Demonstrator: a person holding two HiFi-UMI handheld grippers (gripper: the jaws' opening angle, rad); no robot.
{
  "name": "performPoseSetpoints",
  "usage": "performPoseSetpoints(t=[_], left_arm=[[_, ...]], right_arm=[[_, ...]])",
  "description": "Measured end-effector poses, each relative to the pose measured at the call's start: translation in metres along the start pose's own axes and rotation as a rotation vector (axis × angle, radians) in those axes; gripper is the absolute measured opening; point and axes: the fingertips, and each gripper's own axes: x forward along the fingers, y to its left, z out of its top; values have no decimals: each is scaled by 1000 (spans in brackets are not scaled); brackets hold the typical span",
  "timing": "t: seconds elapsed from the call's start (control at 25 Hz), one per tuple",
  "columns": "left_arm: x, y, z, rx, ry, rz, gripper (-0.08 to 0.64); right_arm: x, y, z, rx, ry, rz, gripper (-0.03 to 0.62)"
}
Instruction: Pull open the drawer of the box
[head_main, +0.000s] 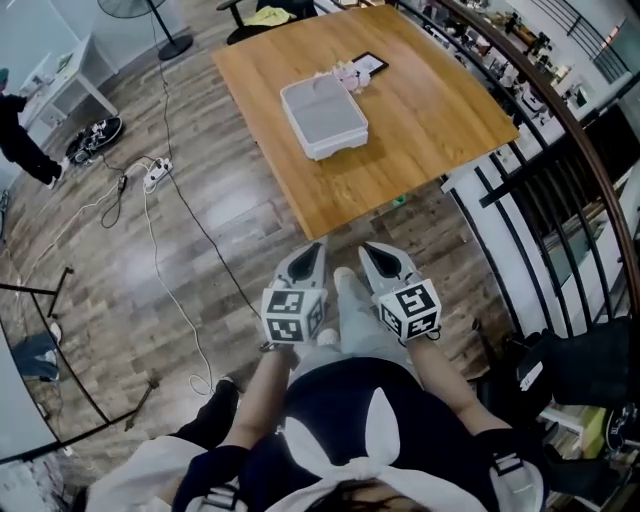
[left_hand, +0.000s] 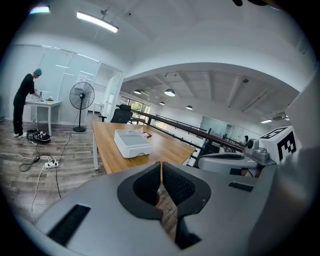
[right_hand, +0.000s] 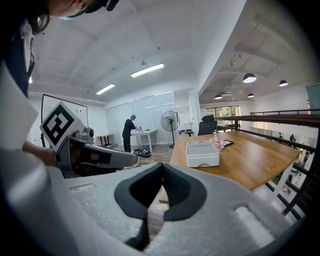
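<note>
Box (head_main: 323, 116) inside table (head_main: 430, 110) edges; drawer (head_main: 338, 146) seemingly shut.

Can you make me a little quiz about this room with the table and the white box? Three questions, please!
1. True or false: the white box sits on the wooden table.
2. The left gripper and the right gripper are: A) wide open; B) shut, holding nothing; C) gripping the box.
3. In the left gripper view, which machine on a stand is on the floor past the table?
Key: 1 true; 2 B; 3 a fan.
</note>
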Motion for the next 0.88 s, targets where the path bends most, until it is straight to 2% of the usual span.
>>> performPoseSetpoints(t=[0.44, 0.88], left_arm=[[56, 37, 61, 17, -28, 37, 26], [105, 49, 80, 7, 7, 43, 26]], right_arm=[[70, -54, 55, -3, -63, 27, -2], [115, -96, 73, 49, -57, 64, 0]])
